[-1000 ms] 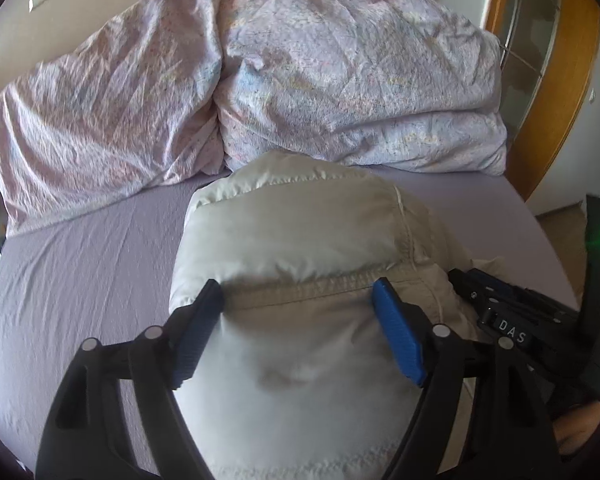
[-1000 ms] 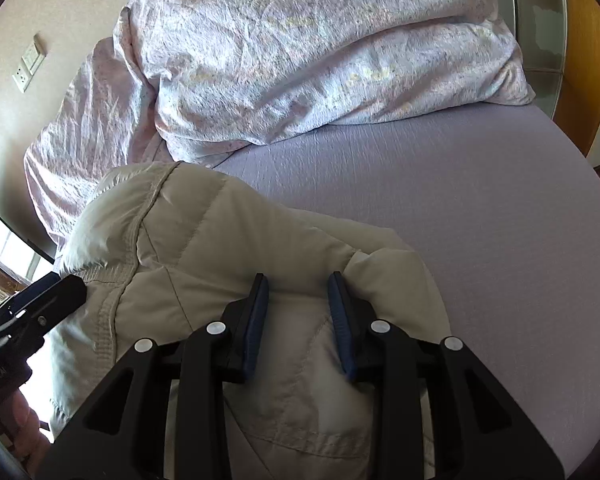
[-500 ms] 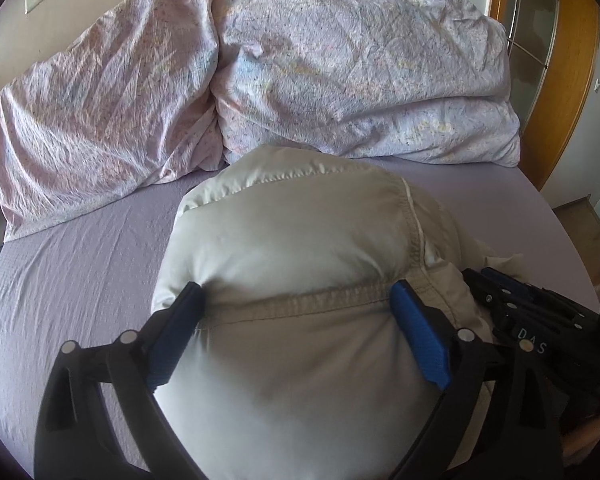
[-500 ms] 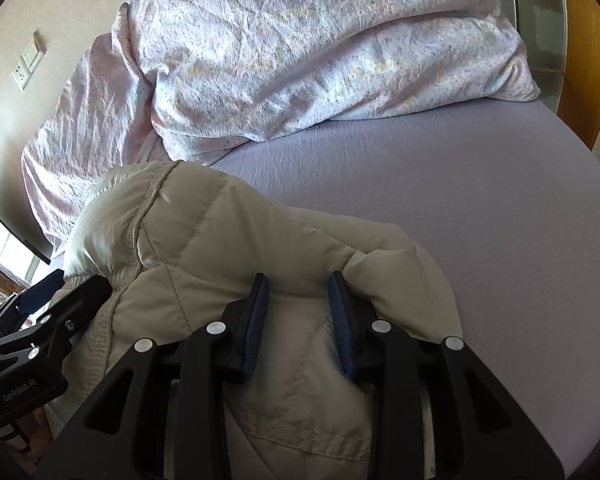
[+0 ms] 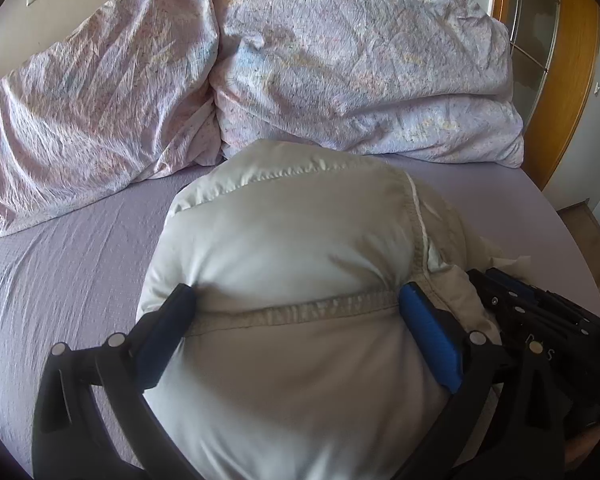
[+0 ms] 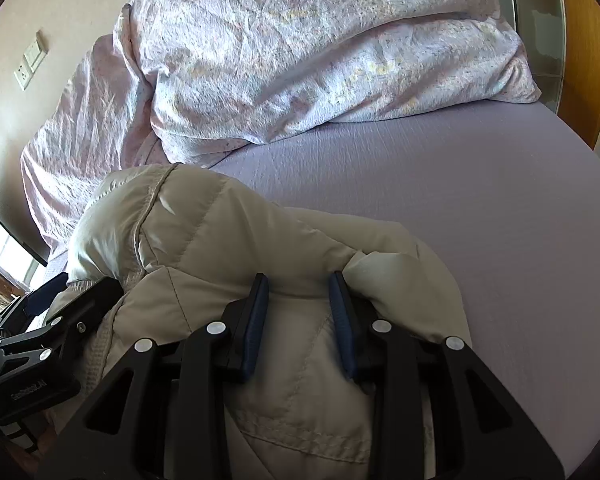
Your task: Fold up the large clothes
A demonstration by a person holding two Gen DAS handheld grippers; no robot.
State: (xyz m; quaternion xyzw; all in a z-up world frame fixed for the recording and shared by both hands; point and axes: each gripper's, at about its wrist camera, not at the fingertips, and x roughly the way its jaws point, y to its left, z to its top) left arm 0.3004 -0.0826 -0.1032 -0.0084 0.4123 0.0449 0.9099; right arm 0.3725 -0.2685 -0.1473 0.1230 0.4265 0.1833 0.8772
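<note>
Changes since a second ago: my left gripper [image 5: 296, 304] has spread its fingers wider; they now straddle the bulk of the beige puffer jacket [image 5: 300, 248] with a stitched seam running between the blue pads [image 5: 428, 332]. The jacket's padded top has pushed further up the bed, and its far edge now reaches the foot of the floral duvet [image 5: 340, 60]. My right gripper [image 6: 298, 312] has held its place and its grip throughout.

Item 1, jacket: bundled and puffy, lying on the lilac bedsheet [image 6: 460, 200] at the near side of the bed, with both grippers on it. In the right wrist view it sits left of centre [image 6: 204, 240], with bare sheet to its right.

Item 2, left gripper: fingers wide apart, one on each flank of the jacket, pressing into the padding rather than pinching it.

Item 3, right gripper: fingers [image 6: 340, 312] close together, clamped on a quilted fold of the jacket.

Item 4, duvet: heaped in two crumpled mounds along the head of the bed, against the wall.

Item 5, wall socket and switch [image 6: 30, 64]: on the wall left of the duvet.

Item 6, wooden-framed glass door [image 5: 556, 60]: right of the bed.

Containers: I see none in either view.
</note>
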